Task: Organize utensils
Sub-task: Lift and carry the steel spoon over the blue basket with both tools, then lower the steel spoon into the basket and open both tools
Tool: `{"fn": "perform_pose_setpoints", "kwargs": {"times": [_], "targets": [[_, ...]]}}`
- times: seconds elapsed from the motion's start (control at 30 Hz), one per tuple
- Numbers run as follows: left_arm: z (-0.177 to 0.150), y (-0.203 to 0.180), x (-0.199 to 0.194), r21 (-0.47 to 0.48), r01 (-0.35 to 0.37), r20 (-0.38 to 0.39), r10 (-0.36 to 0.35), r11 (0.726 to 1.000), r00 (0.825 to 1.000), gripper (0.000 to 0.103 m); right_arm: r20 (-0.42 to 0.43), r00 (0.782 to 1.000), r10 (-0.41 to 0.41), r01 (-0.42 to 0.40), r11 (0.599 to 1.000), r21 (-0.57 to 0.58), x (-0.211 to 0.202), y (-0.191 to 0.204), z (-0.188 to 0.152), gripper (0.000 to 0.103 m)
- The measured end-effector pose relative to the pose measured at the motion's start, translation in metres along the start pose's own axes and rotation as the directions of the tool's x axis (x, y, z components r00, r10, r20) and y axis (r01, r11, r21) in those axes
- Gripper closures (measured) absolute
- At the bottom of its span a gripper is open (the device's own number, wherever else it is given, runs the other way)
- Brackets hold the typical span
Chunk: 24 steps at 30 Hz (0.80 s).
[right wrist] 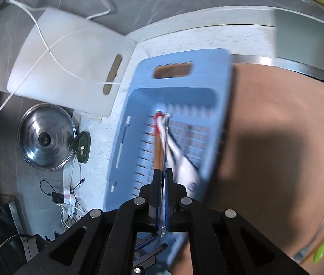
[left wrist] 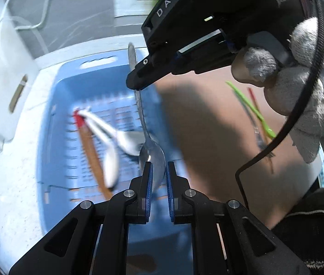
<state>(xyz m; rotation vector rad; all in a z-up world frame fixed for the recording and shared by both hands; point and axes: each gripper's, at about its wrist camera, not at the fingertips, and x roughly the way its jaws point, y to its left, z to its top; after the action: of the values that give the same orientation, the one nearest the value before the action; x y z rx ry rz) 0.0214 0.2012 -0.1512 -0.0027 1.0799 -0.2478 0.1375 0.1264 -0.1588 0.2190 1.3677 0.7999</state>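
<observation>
Spoon (left wrist: 149,146) clamped by both grippers; pot lid (right wrist: 45,138) only in right view.

My left gripper (left wrist: 159,171) is black with blue pads, and my right gripper (left wrist: 139,84) is the same black. The metal spoon (left wrist: 149,151) between them is shiny silver. Below sits a light blue slotted basket (right wrist: 178,96), holding a brown wooden utensil with a red tip (left wrist: 86,142) and white plastic spoons (left wrist: 109,137). The bench (right wrist: 276,149) is plain brown beside a white speckled counter (right wrist: 93,151). A lime green utensil (left wrist: 251,107) lies on the brown. The cutting board (right wrist: 70,64) is white, the pot lid (right wrist: 46,138) silver.
</observation>
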Motion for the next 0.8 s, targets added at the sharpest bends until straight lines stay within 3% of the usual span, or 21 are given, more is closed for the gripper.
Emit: {"fn": "perform_pose_setpoints", "kwargs": {"times": [0.33, 0.8], "targets": [[-0.008, 0.046, 0.025, -0.079, -0.051, -0.050, 0.047, 0.996, 0.998, 0.096, -0.071, 0.996, -0.051, 0.047, 0.997, -0.053, 0.066, 0.028, 0.023, 0.101], [-0.009, 0.050, 0.045, -0.103, -0.072, -0.108, 0.061, 0.992, 0.992, 0.096, -0.135, 0.987, -0.085, 0.075, 0.994, -0.076, 0.103, 0.027, 0.030, 0.097]]}}
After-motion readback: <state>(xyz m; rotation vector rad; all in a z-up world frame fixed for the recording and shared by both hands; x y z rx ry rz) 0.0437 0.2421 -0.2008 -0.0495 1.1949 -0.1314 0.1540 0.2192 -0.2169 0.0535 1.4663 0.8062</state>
